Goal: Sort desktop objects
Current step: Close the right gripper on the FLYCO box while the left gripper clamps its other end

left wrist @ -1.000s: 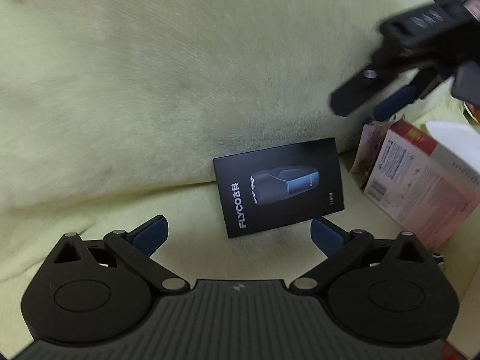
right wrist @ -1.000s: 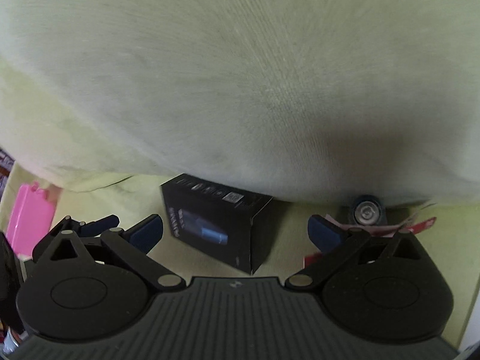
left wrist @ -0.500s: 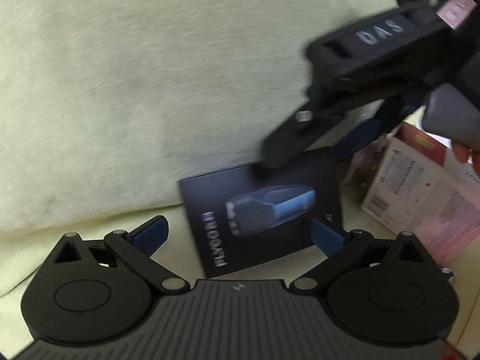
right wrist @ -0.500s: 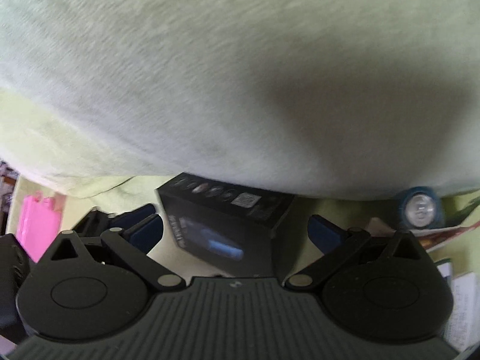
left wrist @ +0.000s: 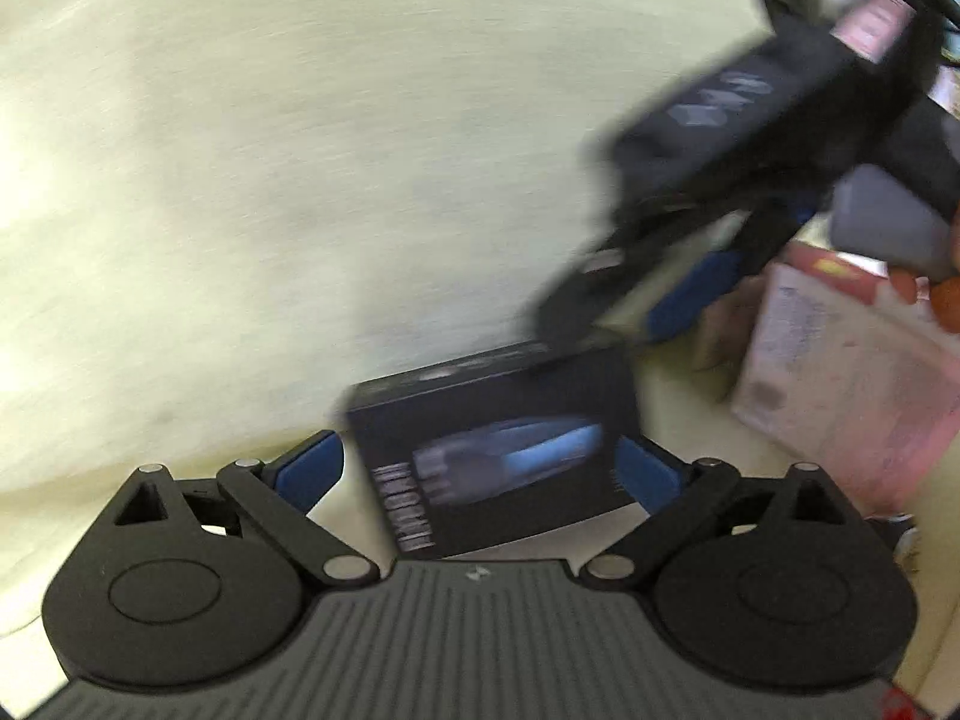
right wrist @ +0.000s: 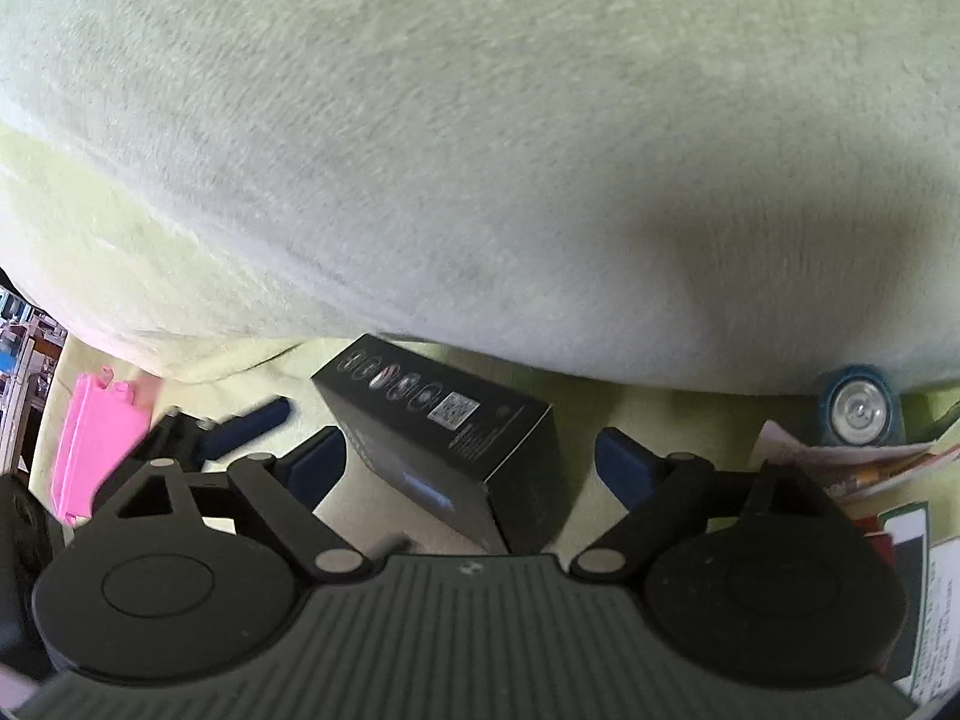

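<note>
Straight ahead of both tongs, bracketed by the spread, empty fingers of the left gripper (left wrist: 480,468) and the right gripper (right wrist: 471,459) alike: the black box (left wrist: 498,450), long axis crosswise to the left, cornerwise to the right, left squarer.

This looks like a home, most likely a bed or sofa used as a work surface. A large pale green plush cushion (right wrist: 480,150) fills most of both views, and beneath it lies a yellow-green fabric sheet (right wrist: 660,420) rather than a hard desk. Household clutter sits on it: a black retail box (left wrist: 498,456) printed with what looks like a small appliance, a pink-and-white carton (left wrist: 840,384), a pink plastic case (right wrist: 90,456), a small round tin (right wrist: 858,411) and loose printed leaflets (right wrist: 852,468). At the far left edge of the right wrist view, shelving (right wrist: 21,372) shows faintly.
</note>
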`<move>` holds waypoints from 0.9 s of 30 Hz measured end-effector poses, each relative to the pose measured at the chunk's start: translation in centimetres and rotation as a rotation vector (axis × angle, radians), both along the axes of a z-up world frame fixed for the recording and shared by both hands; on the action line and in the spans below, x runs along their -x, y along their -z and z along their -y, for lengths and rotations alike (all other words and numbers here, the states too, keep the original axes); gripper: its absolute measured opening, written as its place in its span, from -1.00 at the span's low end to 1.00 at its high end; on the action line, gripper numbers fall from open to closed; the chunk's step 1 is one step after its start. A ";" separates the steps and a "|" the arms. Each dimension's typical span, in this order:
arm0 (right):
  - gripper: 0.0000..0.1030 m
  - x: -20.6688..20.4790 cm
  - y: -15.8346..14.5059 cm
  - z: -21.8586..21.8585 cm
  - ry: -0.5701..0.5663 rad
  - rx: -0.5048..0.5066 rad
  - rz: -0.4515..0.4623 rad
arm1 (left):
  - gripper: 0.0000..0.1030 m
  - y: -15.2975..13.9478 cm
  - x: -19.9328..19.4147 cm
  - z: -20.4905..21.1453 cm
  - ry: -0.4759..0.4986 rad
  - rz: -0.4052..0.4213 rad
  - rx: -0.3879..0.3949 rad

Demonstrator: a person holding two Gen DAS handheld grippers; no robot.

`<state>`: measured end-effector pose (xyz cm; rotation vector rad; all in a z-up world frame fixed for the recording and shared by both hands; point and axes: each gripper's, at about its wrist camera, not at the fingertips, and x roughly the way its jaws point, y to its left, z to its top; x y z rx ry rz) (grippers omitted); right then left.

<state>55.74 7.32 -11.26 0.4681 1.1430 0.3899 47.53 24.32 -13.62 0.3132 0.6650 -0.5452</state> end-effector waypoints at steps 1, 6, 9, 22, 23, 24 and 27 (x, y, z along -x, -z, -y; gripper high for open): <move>0.72 -0.2 0.1 0.0 0.002 -0.010 -0.006 | 0.93 0.0 -0.6 -0.6 -0.022 -0.015 0.016; 0.74 -0.6 0.5 -0.9 -0.030 -0.022 -0.023 | 0.97 0.9 -2.6 -0.5 0.011 -0.087 0.060; 0.73 -0.3 0.6 -1.6 -0.062 0.011 -0.031 | 0.97 2.0 -1.4 1.3 0.083 -0.077 0.017; 0.30 3.3 -0.6 -1.6 -0.058 0.035 0.052 | 0.97 0.6 2.4 2.5 0.056 -0.024 0.011; 0.07 3.7 -1.1 -1.7 -0.073 0.013 0.068 | 0.96 0.3 2.9 2.6 0.064 -0.023 0.018; -0.23 4.1 -1.7 -1.8 -0.087 -0.009 0.084 | 0.92 -0.1 3.4 2.8 0.072 -0.019 0.021; -0.24 4.9 -2.8 -3.6 -0.135 0.056 0.095 | 0.92 -1.1 5.0 4.3 0.082 0.022 -0.032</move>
